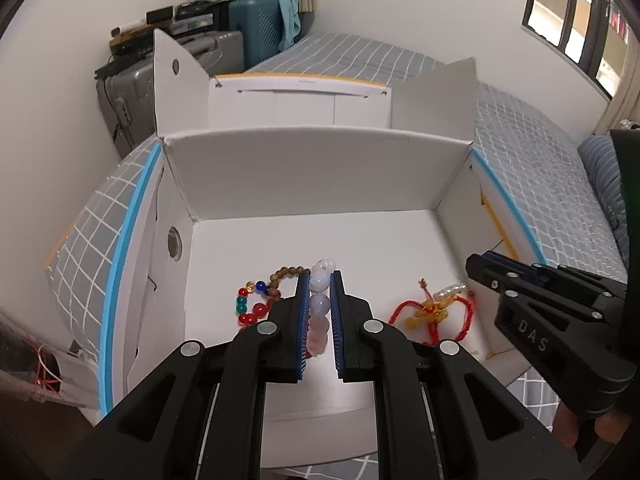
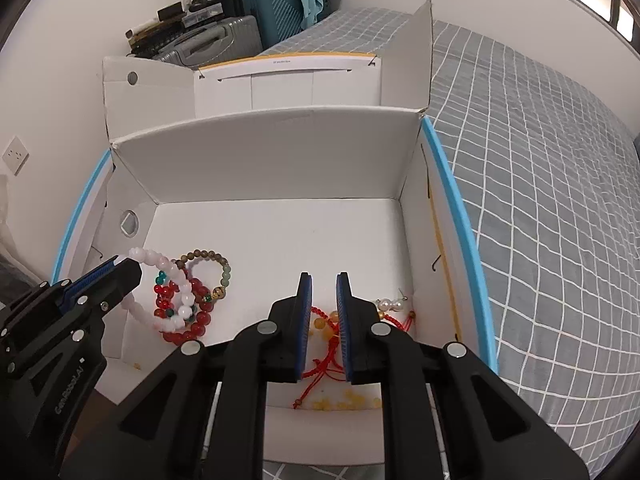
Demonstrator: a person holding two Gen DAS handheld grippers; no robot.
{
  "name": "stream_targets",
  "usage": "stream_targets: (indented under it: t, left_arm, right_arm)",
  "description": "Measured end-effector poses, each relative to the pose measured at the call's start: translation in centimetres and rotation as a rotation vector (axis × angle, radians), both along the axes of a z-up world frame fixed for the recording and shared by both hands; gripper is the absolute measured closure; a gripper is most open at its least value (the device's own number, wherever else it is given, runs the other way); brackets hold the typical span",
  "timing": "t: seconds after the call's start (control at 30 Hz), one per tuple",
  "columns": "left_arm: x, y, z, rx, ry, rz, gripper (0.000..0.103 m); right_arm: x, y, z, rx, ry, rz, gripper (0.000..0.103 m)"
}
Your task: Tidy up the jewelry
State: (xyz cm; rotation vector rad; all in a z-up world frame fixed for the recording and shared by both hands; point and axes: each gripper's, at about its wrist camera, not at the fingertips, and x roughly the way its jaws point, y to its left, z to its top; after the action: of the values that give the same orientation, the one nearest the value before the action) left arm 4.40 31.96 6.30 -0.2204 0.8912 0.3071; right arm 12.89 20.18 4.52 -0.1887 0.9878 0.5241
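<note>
A white cardboard box (image 1: 320,176) stands open on the bed. My left gripper (image 1: 320,276) is shut on a bracelet of pale white, lilac and pink beads (image 1: 319,304), held above the box floor. From the right wrist, the left gripper (image 2: 124,260) shows with that bracelet (image 2: 176,280) dangling over other bracelets. My right gripper (image 2: 324,276) hovers over a red cord bracelet with yellow beads (image 2: 320,364) lying on the floor. Its jaws stand close together with nothing pinched between them. The left wrist view shows the right gripper (image 1: 474,264) above that red bracelet (image 1: 400,308).
On the box floor lie a coloured glass-bead bracelet (image 1: 248,308), a brown bead bracelet (image 1: 286,270), a red bead bracelet (image 2: 192,328), pearl earrings (image 2: 390,304) and loose yellow beads (image 2: 344,404). The box lid (image 1: 300,100) stands behind. Suitcases (image 2: 272,8) line the wall.
</note>
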Motion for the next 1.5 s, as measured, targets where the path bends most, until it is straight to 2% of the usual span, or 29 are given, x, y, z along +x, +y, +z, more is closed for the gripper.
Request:
stream_targets:
  t: [0.3,0.33,0.37,0.43,0.5,0.6,0.67,0.9,1.03,1.27,1.5]
  left_arm:
    - [0.3,0.4,-0.8,0.036,0.028,0.037,0.091]
    - [0.2,0.4,-0.7,0.031,0.029,0.038,0.087]
    - [0.2,0.4,-0.7,0.028,0.028,0.040,0.082]
    - [-0.1,0.5,-0.5,0.031,0.015,0.055,0.063]
    - [-0.6,0.4,-0.2,0.046,0.003,0.069,0.058]
    - [-1.4,0.2,0.2,0.054,-0.019,0.078,0.049]
    - [-2.1,-0.1,0.7,0.062,-0.038,0.081,0.044]
    - [-6.0,-1.6,2.4,0.103,-0.154,0.127,0.006]
    - [-8.3,-2.0,2.5,0.103,-0.186,0.144,0.006]
    - [-10.9,-2.6,1.0,0.109,-0.156,0.126,0.006]
    - [-12.1,-3.2,0.2,0.111,-0.153,0.109,0.006]
  right_arm:
    - [-0.2,-0.1,-0.7,-0.011,0.000,-0.003,0.089]
    - [-0.2,-0.1,-0.7,-0.005,-0.001,-0.001,0.085]
    - [-0.2,-0.1,-0.7,-0.001,-0.003,-0.001,0.076]
    - [-0.4,-0.5,-0.3,0.008,-0.025,-0.012,0.065]
    - [-0.7,-0.9,0.2,0.014,-0.052,-0.016,0.061]
    - [-1.3,-1.8,1.0,0.029,-0.088,-0.028,0.048]
    - [-2.0,-2.8,1.7,0.046,-0.117,-0.037,0.036]
    - [-5.4,-6.4,3.8,0.103,-0.233,-0.082,0.014]
    - [-7.7,-8.2,4.2,0.126,-0.271,-0.103,0.008]
    - [-11.0,-9.2,3.3,0.128,-0.301,-0.093,0.008]
    - [-11.9,-8.7,2.3,0.115,-0.294,-0.084,0.008]
